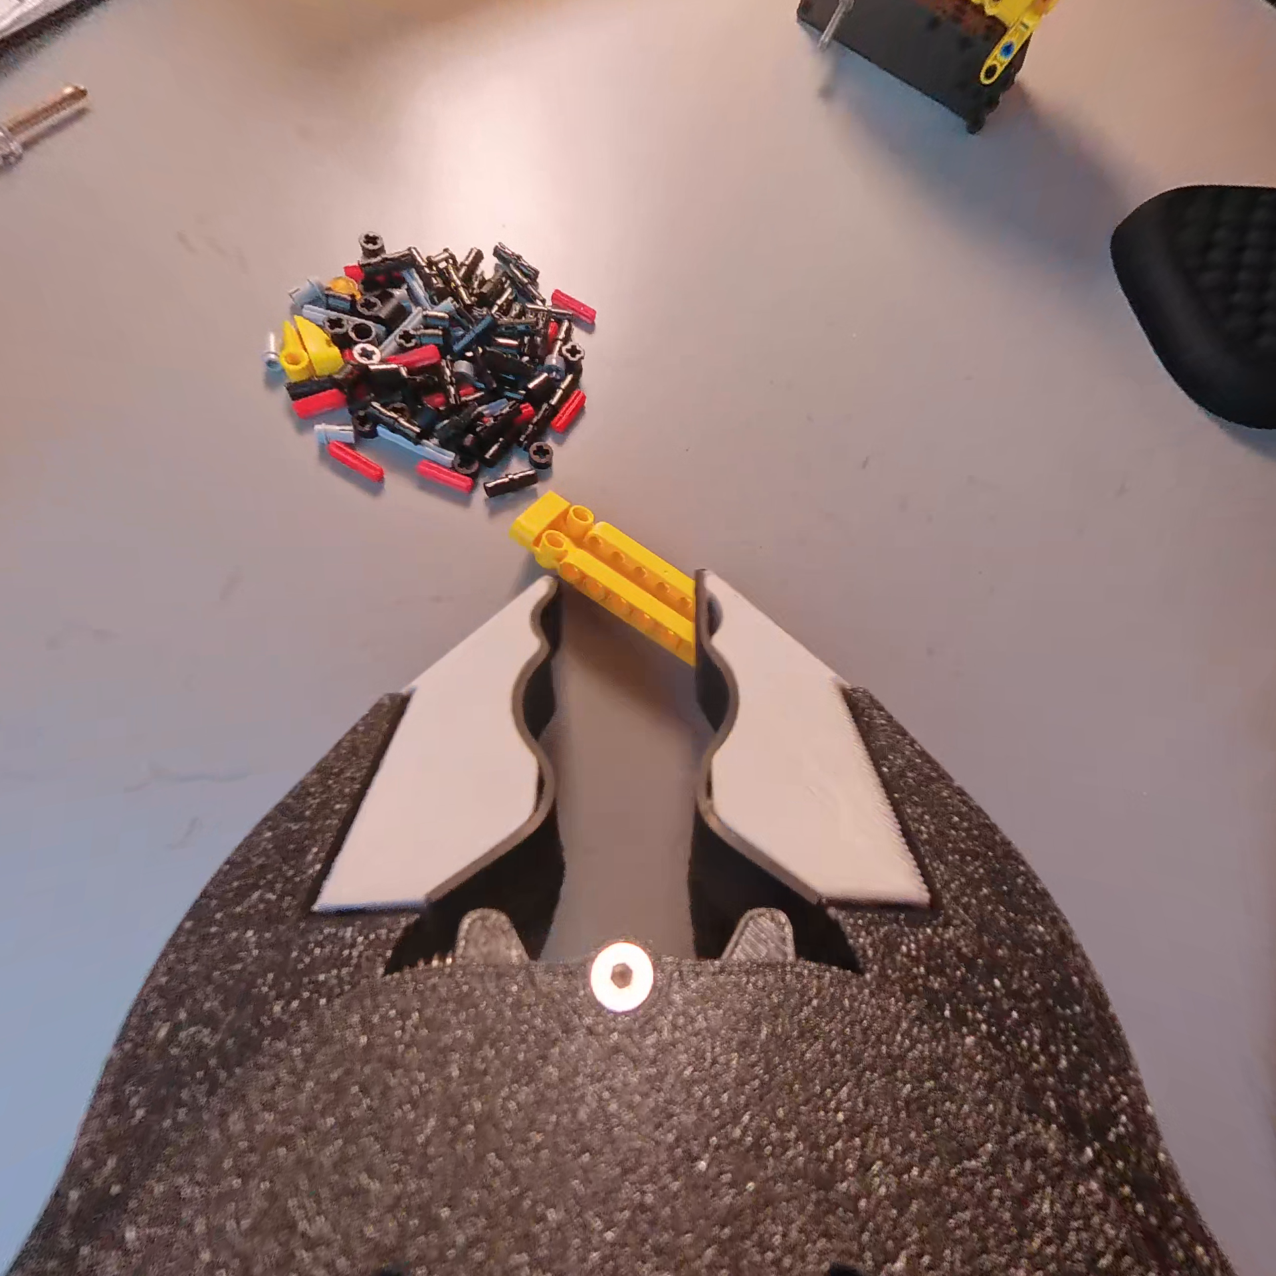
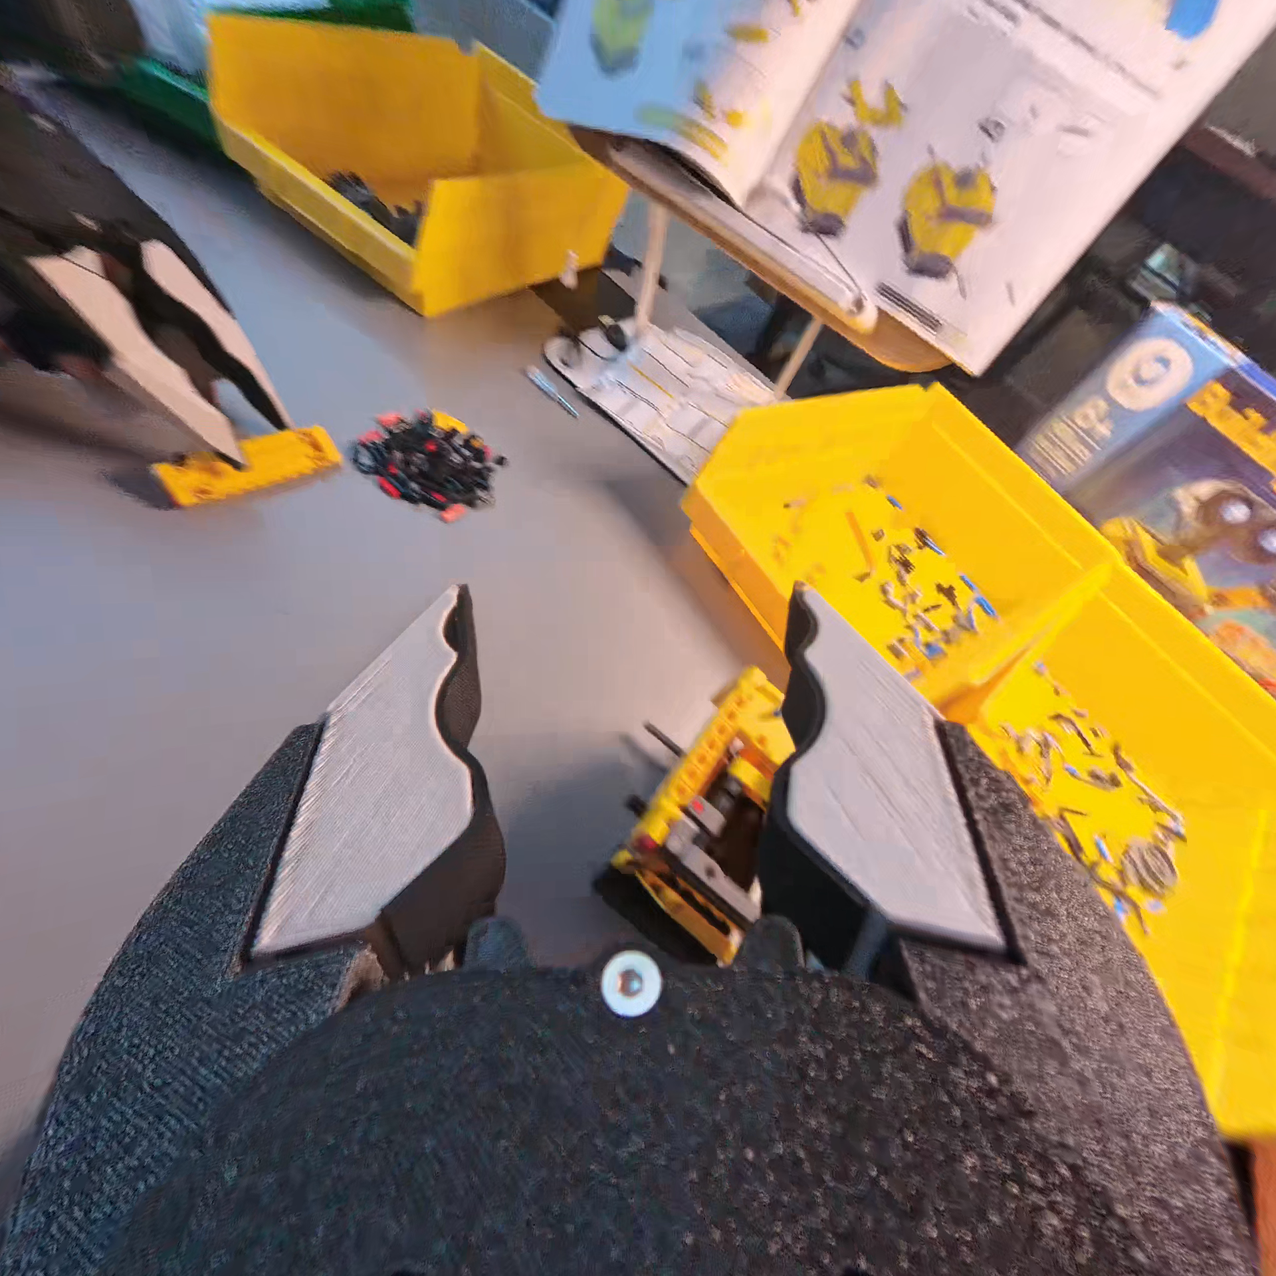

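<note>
In the left wrist view the left gripper (image 1: 628, 587) points down at a grey table (image 1: 863, 387), its jaws set a moderate way apart with nothing clamped between them. A yellow brick piece (image 1: 607, 563) made of two studded bars side by side lies on the table at the fingertips; its near end passes behind the right-hand finger, and whether that finger touches it cannot be told. Just beyond the yellow brick piece, on its far left, sits a pile of small pins (image 1: 435, 366), mostly black with some red, grey and yellow bits. Well away from the pile, at the top right edge, stands a dark block with yellow parts (image 1: 918, 48), a black textured pad (image 1: 1208, 304) lies at the right edge, and a bolt (image 1: 41, 117) lies at the left edge. The right wrist view is blurred by motion. The right gripper (image 2: 632, 601) hangs above the table (image 2: 207, 621) with jaws wide and empty. Partly behind its right-hand finger sits a yellow and black brick model (image 2: 697, 822), beside a yellow bin (image 2: 891, 428) holding small parts. The pile of small pins (image 2: 428, 466) lies farther off, with the yellow brick piece (image 2: 276, 459) left of it under the tips of the left gripper (image 2: 266, 442). Behind the pile stand another yellow bin (image 2: 511, 235) and an open instruction booklet (image 2: 897, 152) on a stand.
</note>
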{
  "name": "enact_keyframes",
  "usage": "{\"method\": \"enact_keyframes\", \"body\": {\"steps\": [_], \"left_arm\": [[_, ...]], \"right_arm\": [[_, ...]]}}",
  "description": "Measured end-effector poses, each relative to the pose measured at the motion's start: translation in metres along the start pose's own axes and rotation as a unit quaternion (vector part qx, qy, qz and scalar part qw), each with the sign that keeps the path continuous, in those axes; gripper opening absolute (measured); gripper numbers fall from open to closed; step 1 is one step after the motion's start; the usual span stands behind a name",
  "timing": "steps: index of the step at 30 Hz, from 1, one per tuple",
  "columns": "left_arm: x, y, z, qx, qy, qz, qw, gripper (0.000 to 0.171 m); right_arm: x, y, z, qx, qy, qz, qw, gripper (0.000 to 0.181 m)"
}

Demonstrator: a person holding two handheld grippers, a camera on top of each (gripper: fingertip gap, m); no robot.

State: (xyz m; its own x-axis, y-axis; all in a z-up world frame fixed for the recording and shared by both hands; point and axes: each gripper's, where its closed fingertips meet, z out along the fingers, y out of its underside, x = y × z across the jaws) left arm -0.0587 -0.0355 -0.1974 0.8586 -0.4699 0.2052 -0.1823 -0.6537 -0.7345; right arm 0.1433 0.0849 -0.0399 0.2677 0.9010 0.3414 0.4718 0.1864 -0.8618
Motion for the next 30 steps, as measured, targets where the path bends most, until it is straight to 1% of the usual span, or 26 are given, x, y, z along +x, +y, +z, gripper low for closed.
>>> {"method": "enact_keyframes", "body": {"steps": [1, 2, 3, 4, 6, 7, 8, 10, 11, 13, 14, 16, 18, 20, 23, 25, 27, 30], "left_arm": [[0.001, 0.001, 0.001, -0.006, -0.005, 0.003, 1.000, 0.026], [0.000, 0.001, 0.003, -0.011, -0.014, 0.006, 1.000, 0.020], [0.000, 0.001, 0.003, -0.013, -0.020, 0.012, 1.000, 0.011], [0.001, 0.002, 0.003, -0.017, -0.022, 0.024, 0.999, 0.006], [0.003, 0.001, 0.002, -0.013, -0.024, 0.042, 0.999, 0.006], [0.003, -0.003, -0.001, 0.003, -0.018, 0.035, 0.999, 0.006], [0.004, -0.010, -0.005, 0.027, -0.005, 0.021, 0.999, 0.006], [0.007, -0.035, -0.022, 0.108, 0.028, -0.004, 0.994, 0.006], [0.007, -0.050, -0.034, 0.157, 0.042, -0.021, 0.987, 0.006], [0.009, -0.078, -0.062, 0.266, 0.073, -0.044, 0.960, 0.006], [0.006, -0.086, -0.071, 0.300, 0.072, -0.065, 0.949, 0.006], [0.002, -0.094, -0.080, 0.345, 0.063, -0.086, 0.933, 0.006], [0.004, -0.098, -0.078, 0.366, 0.061, -0.099, 0.923, 0.005], [0.010, -0.102, -0.072, 0.375, 0.061, -0.104, 0.919, 0.006], [0.021, -0.105, -0.066, 0.381, 0.053, -0.088, 0.919, 0.006], [0.024, -0.107, -0.069, 0.389, 0.057, -0.080, 0.916, 0.006], [0.020, -0.108, -0.076, 0.402, 0.056, -0.086, 0.910, 0.006], [0.020, -0.106, -0.082, 0.401, 0.087, -0.092, 0.907, 0.004]], "right_arm": [[-0.018, -0.011, 0.008, 0.011, -0.028, -0.008, 1.000, 0.085], [-0.037, -0.017, 0.018, 0.014, -0.058, -0.017, 0.998, 0.082], [-0.056, -0.020, 0.029, 0.013, -0.086, -0.028, 0.996, 0.078], [-0.072, -0.021, 0.041, 0.010, -0.110, -0.038, 0.993, 0.076], [-0.102, -0.019, 0.066, 0.003, -0.154, -0.049, 0.987, 0.073], [-0.115, -0.019, 0.078, 0.005, -0.177, -0.047, 0.983, 0.071], [-0.127, -0.020, 0.089, 0.007, -0.195, -0.039, 0.980, 0.070], [-0.145, -0.024, 0.107, 0.019, -0.227, -0.011, 0.974, 0.071], [-0.152, -0.029, 0.114, 0.031, -0.242, 0.013, 0.970, 0.071], [-0.165, -0.044, 0.122, 0.068, -0.278, 0.080, 0.955, 0.072], [-0.171, -0.051, 0.123, 0.090, -0.292, 0.121, 0.944, 0.071], [-0.181, -0.061, 0.128, 0.121, -0.305, 0.185, 0.926, 0.069], [-0.192, -0.064, 0.135, 0.130, -0.304, 0.221, 0.918, 0.065], [-0.202, -0.067, 0.140, 0.134, -0.309, 0.247, 0.909, 0.061], [-0.200, -0.072, 0.142, 0.149, -0.309, 0.249, 0.906, 0.031], [-0.194, -0.072, 0.138, 0.158, -0.315, 0.242, 0.904, 0.020], [-0.187, -0.068, 0.136, 0.160, -0.316, 0.231, 0.906, 0.013], [-0.171, -0.064, 0.130, 0.169, -0.320, 0.230, 0.903, 0.009]]}}
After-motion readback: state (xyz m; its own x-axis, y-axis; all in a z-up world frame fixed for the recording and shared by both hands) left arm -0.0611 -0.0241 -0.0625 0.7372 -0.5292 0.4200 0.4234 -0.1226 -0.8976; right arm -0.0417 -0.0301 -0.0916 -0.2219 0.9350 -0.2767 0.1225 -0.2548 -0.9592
